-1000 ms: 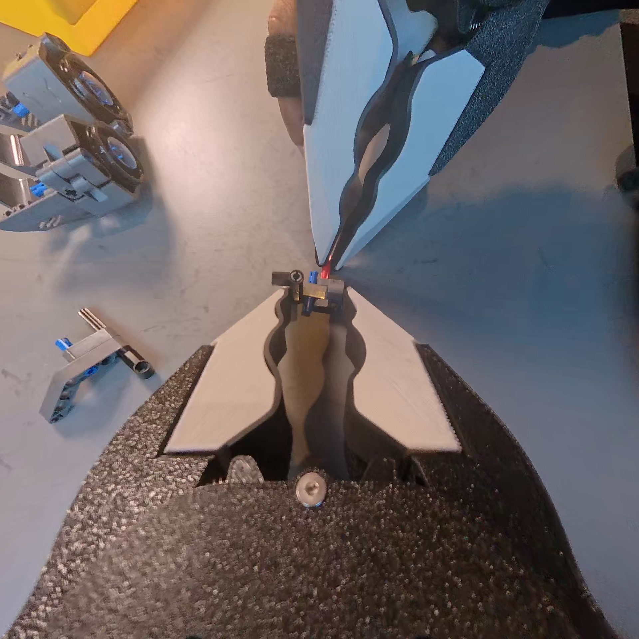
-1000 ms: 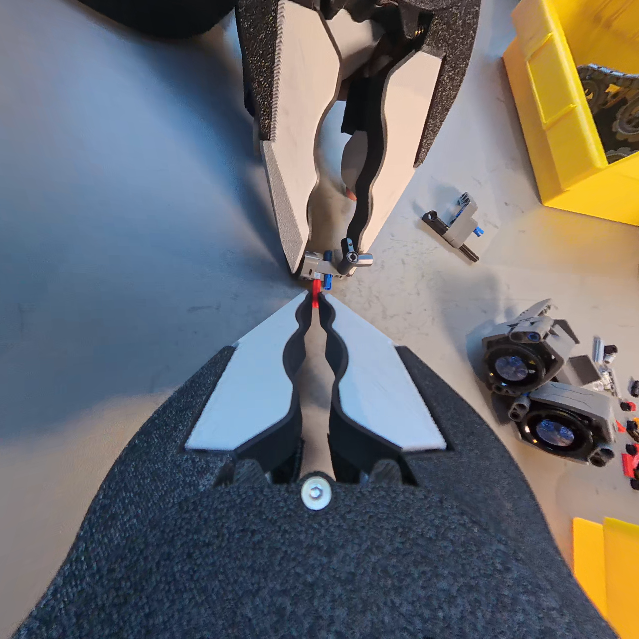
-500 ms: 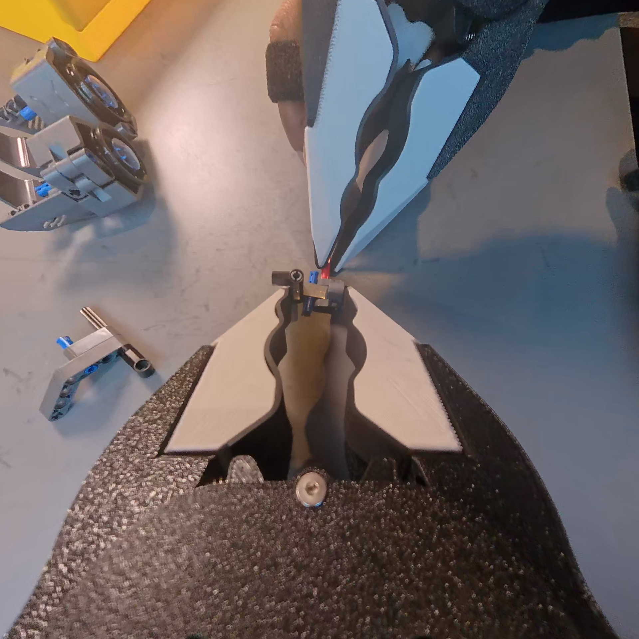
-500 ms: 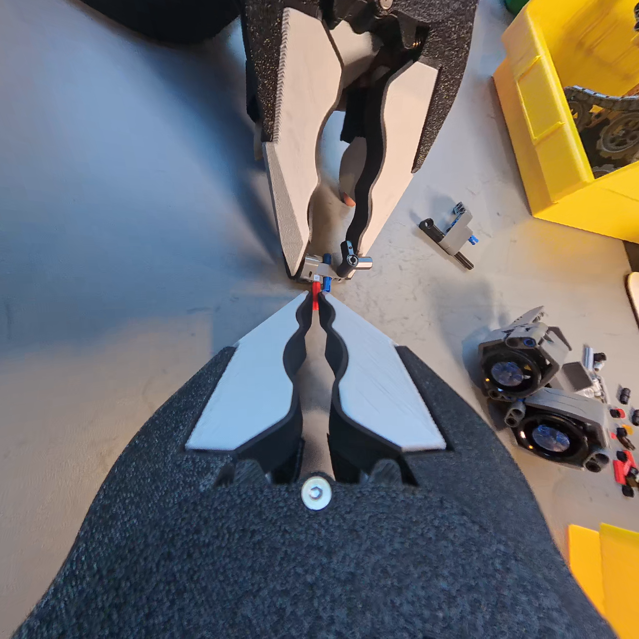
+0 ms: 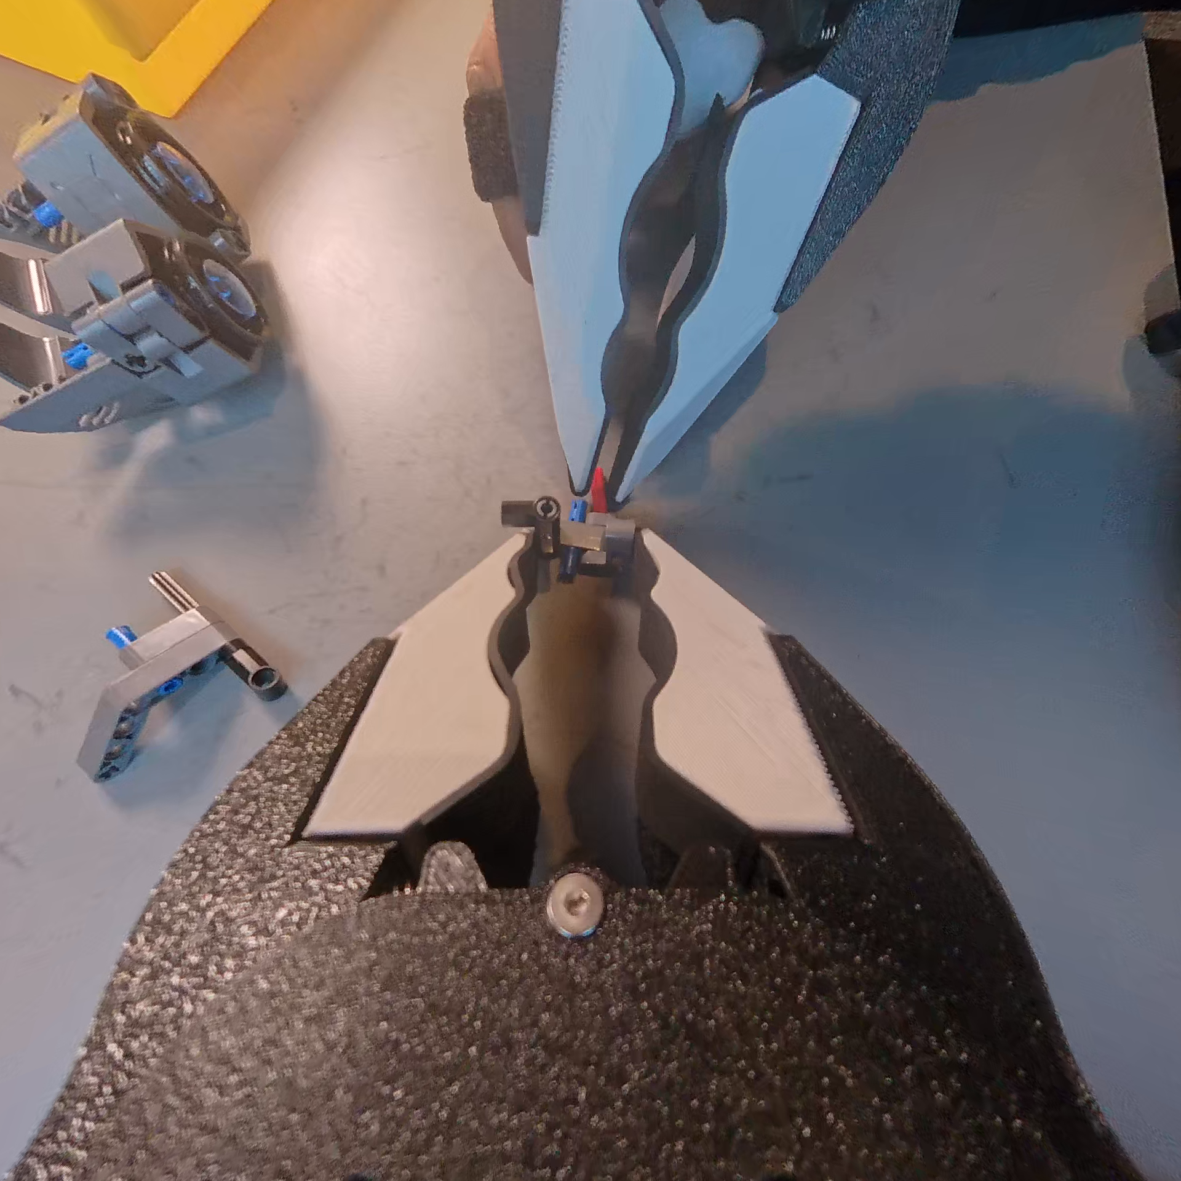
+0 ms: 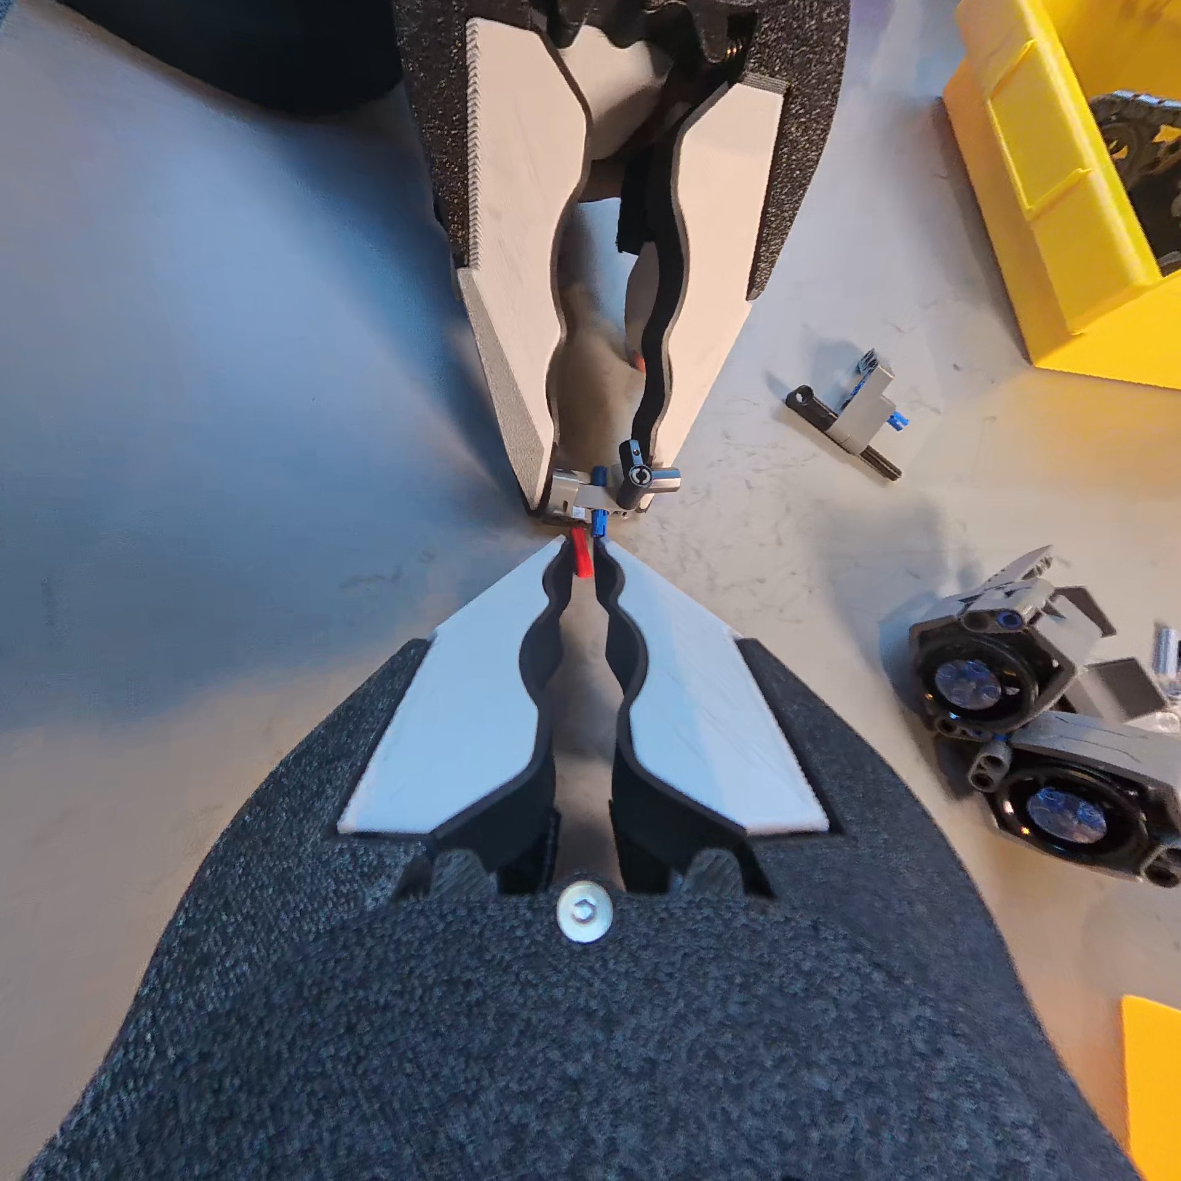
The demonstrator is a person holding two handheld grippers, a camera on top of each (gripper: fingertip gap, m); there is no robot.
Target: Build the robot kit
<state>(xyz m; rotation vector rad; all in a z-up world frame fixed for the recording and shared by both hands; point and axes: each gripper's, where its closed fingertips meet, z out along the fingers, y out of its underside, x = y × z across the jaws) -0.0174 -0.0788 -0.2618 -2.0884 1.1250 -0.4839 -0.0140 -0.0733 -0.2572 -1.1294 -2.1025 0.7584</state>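
Left gripper: tips are clamping a small grey brick assembly, fingers spread only as wide as the part.
Right gripper: tips are pinching a short red pin, fingers nearly together.
Position: both grippers are meeting tip to tip above the grey tabletop; the red pin's free end is sitting just beside the assembly's face. Whether it is seated in a hole, I cannot tell.
Assembly make-up: grey block, black cross connector, blue pin poking out.
Handling: judged light, rigid, hard plastic, smooth and apt to twist in the tips; best held across the flat grey block faces, not the protruding pins. The red pin is tiny; hold it by its rear half.
Surroundings: a second grey bracket piece is lying loose on the table; two grey motor-like units are lying near a yellow bin.
Change from earlier: the red pin is now showing more length between the right tips; the grippers are staying closed, tips slightly nearer.
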